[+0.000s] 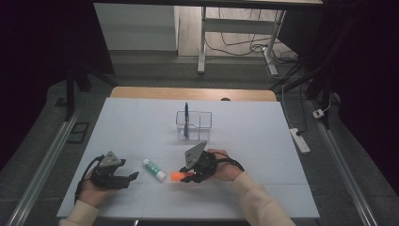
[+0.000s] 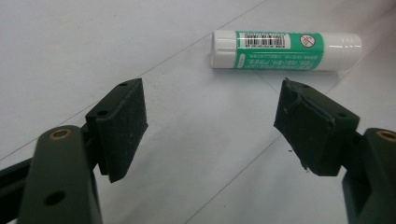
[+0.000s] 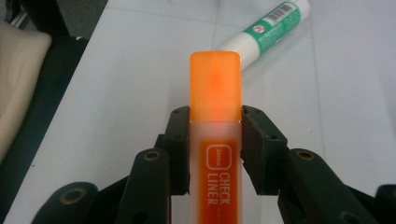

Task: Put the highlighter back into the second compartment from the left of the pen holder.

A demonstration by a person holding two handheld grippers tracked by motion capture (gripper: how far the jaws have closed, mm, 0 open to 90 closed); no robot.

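Note:
My right gripper [image 3: 215, 140] is shut on an orange highlighter [image 3: 215, 93]; its pads press the white barrel just behind the orange cap. In the high view the orange highlighter [image 1: 178, 176] sticks out leftward from the right gripper [image 1: 190, 175], just above the white table. A green-and-white glue stick [image 1: 154, 169] lies on the table between both hands. My left gripper [image 1: 132, 177] rests low at the front left, and its jaws stand wide open with nothing between them. The glue stick [image 2: 285, 50] lies a short way beyond the left gripper [image 2: 210, 126].
A clear plastic container [image 1: 194, 125] with a blue pen [image 1: 186, 118] upright in it stands at mid-table, behind the right hand. The white table [image 1: 263, 141] ends close in front of both forearms. Desk legs and cables lie on the floor beyond.

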